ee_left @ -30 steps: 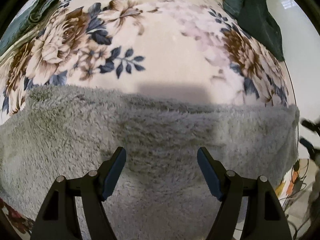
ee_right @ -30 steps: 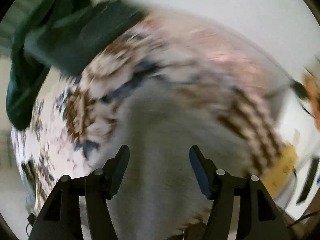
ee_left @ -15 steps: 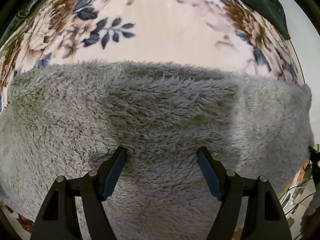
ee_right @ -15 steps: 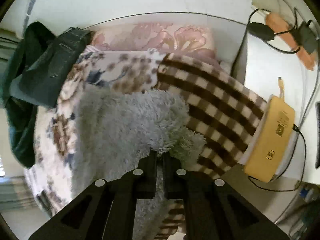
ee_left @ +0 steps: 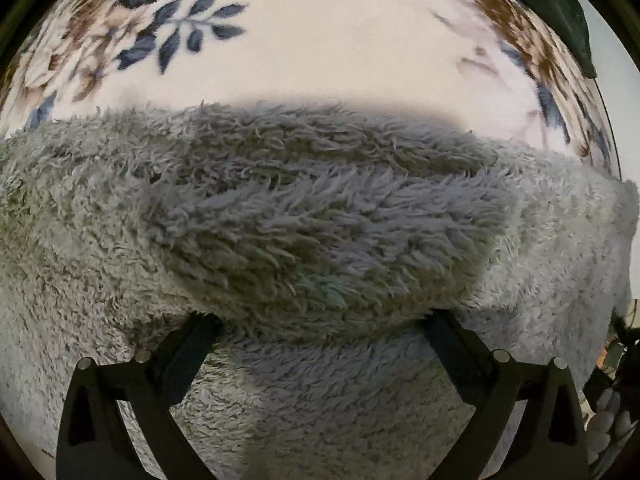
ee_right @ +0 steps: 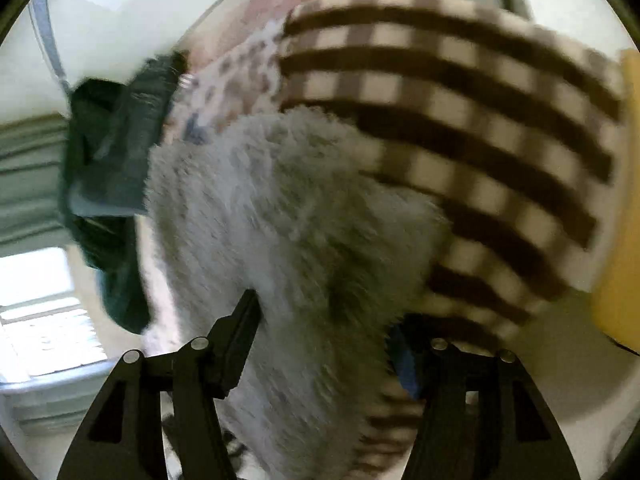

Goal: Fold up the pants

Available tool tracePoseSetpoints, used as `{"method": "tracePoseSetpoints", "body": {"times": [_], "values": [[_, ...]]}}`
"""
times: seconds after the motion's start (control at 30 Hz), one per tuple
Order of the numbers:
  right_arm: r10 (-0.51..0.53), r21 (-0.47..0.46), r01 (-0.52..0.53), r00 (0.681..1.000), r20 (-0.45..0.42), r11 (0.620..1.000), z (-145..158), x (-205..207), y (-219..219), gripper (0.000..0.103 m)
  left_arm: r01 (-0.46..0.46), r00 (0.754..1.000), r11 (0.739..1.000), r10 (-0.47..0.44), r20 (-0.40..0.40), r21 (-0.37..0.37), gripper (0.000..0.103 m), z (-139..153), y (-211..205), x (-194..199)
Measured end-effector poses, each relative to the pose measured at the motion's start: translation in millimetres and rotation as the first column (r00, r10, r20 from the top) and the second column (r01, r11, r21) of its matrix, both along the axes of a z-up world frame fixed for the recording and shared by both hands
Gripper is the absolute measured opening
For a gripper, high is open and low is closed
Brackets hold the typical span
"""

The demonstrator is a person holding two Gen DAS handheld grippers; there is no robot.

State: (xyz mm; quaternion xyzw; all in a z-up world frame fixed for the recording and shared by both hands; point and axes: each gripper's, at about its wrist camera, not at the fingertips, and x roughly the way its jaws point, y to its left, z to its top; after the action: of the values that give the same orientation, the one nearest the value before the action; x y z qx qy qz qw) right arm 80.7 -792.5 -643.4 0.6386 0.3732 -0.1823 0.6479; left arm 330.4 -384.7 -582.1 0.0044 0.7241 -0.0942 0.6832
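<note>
The grey fluffy pants lie across the floral blanket and fill the lower left wrist view. My left gripper is open, pressed low against the pants, and a raised fold of fleece bulges between its fingers and hides their tips. In the blurred right wrist view the pants run up the middle. My right gripper is open, with the end of the pants between its spread fingers.
A brown-and-cream checked blanket lies right of the pants. A yellow object is at the far right edge. Dark green clothes are piled at the left and show in the left wrist view. White floor surrounds the bed.
My right gripper was shut on the pants' end half a second ago and is now open. My left gripper moved forward and down into the fleece, which bunched up between its fingers.
</note>
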Motion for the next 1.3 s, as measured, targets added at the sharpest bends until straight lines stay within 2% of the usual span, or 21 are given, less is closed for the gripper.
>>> {"method": "tracePoseSetpoints", "body": {"times": [0.1, 0.13, 0.23, 0.3, 0.37, 0.5, 0.6, 0.63, 0.67, 0.7, 0.73, 0.77, 0.8, 0.87, 0.97, 1.1, 1.2, 1.3], "values": [[-0.038, -0.046, 0.042, 0.996, 0.087, 0.998, -1.8, 2.1, -4.4, 0.065, -0.011, 1.0, 1.0, 0.01, 0.015, 0.019, 0.103, -3.2, -7.8, -0.3], [-0.051, -0.035, 0.057, 0.988, 0.147, 0.998, -3.7, 2.0, -4.5, 0.065, -0.015, 1.0, 1.0, 0.015, 0.019, 0.022, 0.103, -3.9, -11.2, -5.3], [-0.027, -0.02, 0.033, 0.971, 0.237, 0.999, -6.1, 7.9, -5.4, 0.065, -0.02, 0.999, 1.0, 0.019, 0.03, 0.019, 0.103, -7.0, -19.7, -7.9], [0.038, -0.031, -0.032, 0.969, 0.243, 0.999, -10.3, 21.6, -4.7, 0.066, -0.024, 0.999, 1.0, 0.024, 0.04, 0.012, 0.103, -5.7, -17.7, -13.9], [0.093, -0.048, -0.084, 0.969, 0.23, 0.995, -16.9, 34.4, -4.0, 0.071, -0.03, 0.998, 1.0, 0.029, 0.055, 0.006, 0.103, -5.4, -10.7, -19.9], [0.083, 0.013, -0.091, 0.953, 0.29, 0.996, -23.3, 49.1, -14.4, 0.084, -0.048, 0.995, 0.999, 0.048, 0.087, 0.005, 0.103, -4.7, -2.0, -33.4], [0.106, 0.02, -0.122, 0.922, 0.373, 0.992, -10.7, 58.0, -12.5, 0.084, -0.058, 0.995, 0.998, 0.058, 0.086, -0.002, 0.103, -0.6, 8.2, -45.7], [0.117, 0.018, -0.134, 0.921, 0.372, 0.991, -9.1, 61.6, -11.1, 0.083, -0.063, 0.995, 0.998, 0.063, 0.083, -0.006, 0.103, 0.3, 13.0, -49.2], [0.137, 0.009, -0.149, 0.926, 0.352, 0.989, -9.5, 64.6, -10.8, 0.081, -0.067, 0.994, 0.998, 0.068, 0.08, -0.01, 0.103, 2.3, 17.7, -46.2], [0.155, -0.016, -0.158, 0.941, 0.301, 0.987, -11.0, 69.9, -8.6, 0.068, -0.069, 0.995, 0.998, 0.069, 0.077, -0.011, 0.103, 10.2, 12.3, -46.2], [0.159, -0.031, -0.157, 0.95, 0.27, 0.987, -10.5, 72.2, -7.7, 0.042, -0.062, 0.995, 0.998, 0.062, 0.072, -0.009, 0.103, 11.0, 12.2, -46.9], [0.158, -0.052, -0.15, 0.963, 0.219, 0.987, -9.5, 74.3, -7.1, 0.026, -0.056, 0.996, 0.998, 0.056, 0.068, -0.01, 0.103, 13.1, 16.0, -43.8], [0.144, -0.071, -0.133, 0.972, 0.187, 0.989, -5.8, 74.2, -6.9, 0.019, -0.056, 0.996, 0.998, 0.057, 0.065, -0.017, 0.103, 14.0, 16.8, -39.8], [0.116, -0.12, -0.096, 0.978, 0.174, 0.988, 8.3, 70.5, -6.4, 0.018, -0.07, 0.995, 0.996, 0.073, 0.062, -0.05, 0.103, 18.6, 26.9, -32.6], [0.099, -0.166, -0.072, 0.982, 0.161, 0.984, 29.0, 71.4, -4.8, 0.017, -0.108, 0.992, 0.985, 0.117, 0.057, -0.136, 0.103, 30.6, 44.1, -34.5], [0.16, -0.239, -0.12, 0.975, 0.152, 0.963, 70.7, 91.7, 10.3, 0.017, -0.193, 0.978, 0.955, 0.205, 0.027, -0.225, 0.103, 51.6, 76.1, -36.1], [0.275, -0.356, -0.217, 0.954, 0.122, 0.909, 120.6, 114.1, 47.6, 0.017, -0.239, 0.965, 0.94, 0.257, 0.044, -0.244, 0.103, 70.2, 110.1, -34.9], [0.364, -0.439, -0.294, 0.927, 0.084, 0.849, 156.6, 132.5, 92.3, 0.017, -0.276, 0.952, 0.926, 0.3, 0.059, -0.258, 0.103, 94.7, 141.6, -39.8]]}}
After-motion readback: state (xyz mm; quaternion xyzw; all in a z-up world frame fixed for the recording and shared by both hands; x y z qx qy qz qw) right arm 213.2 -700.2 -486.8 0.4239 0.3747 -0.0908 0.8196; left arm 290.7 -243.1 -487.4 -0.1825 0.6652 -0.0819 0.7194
